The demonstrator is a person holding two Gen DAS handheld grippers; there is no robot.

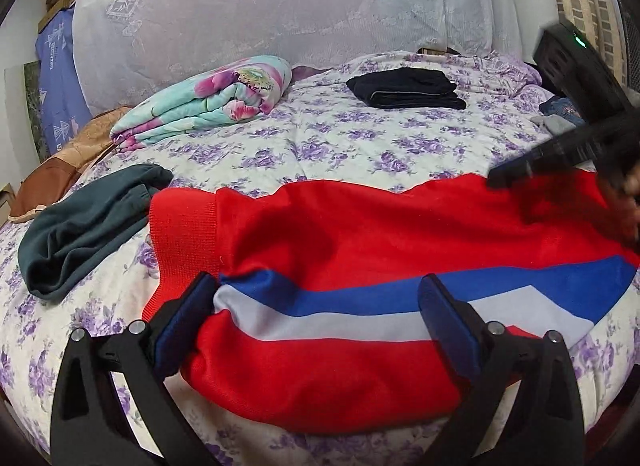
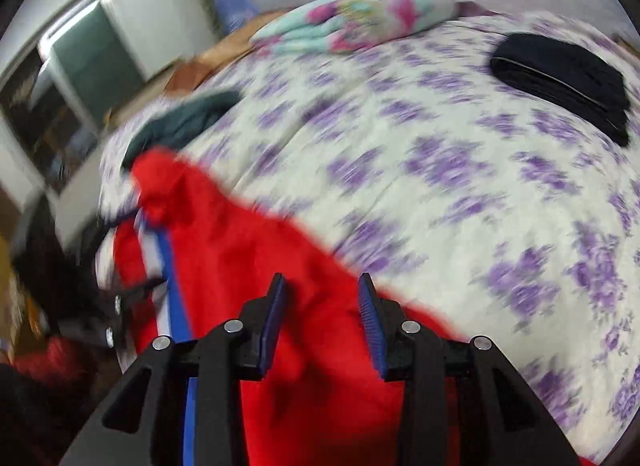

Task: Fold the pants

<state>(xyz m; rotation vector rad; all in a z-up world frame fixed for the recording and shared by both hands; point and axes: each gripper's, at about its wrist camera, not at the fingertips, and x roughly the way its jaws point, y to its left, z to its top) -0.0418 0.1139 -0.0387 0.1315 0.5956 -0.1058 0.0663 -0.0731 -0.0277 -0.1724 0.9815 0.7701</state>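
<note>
Red pants [image 1: 360,234] with a blue and white side stripe [image 1: 360,306] lie across the near part of the floral bed sheet [image 1: 320,145], with a ribbed cuff at the left end. My left gripper [image 1: 320,298] is open wide, low over the striped fold, one blue pad on each side of it and neither pressing. My right gripper [image 2: 323,294] hovers over the red cloth [image 2: 248,250] near its far edge. Its pads are parted and nothing is pinched between them. In the left wrist view its black fingers [image 1: 520,167] show blurred over the pants' right end.
A dark teal garment [image 1: 88,221] lies left of the pants. Folded black pants [image 1: 404,87] and a rolled floral blanket [image 1: 204,105] sit further back. Small clothes [image 1: 560,113] lie at the right edge. White netting [image 1: 280,5] hangs behind the bed.
</note>
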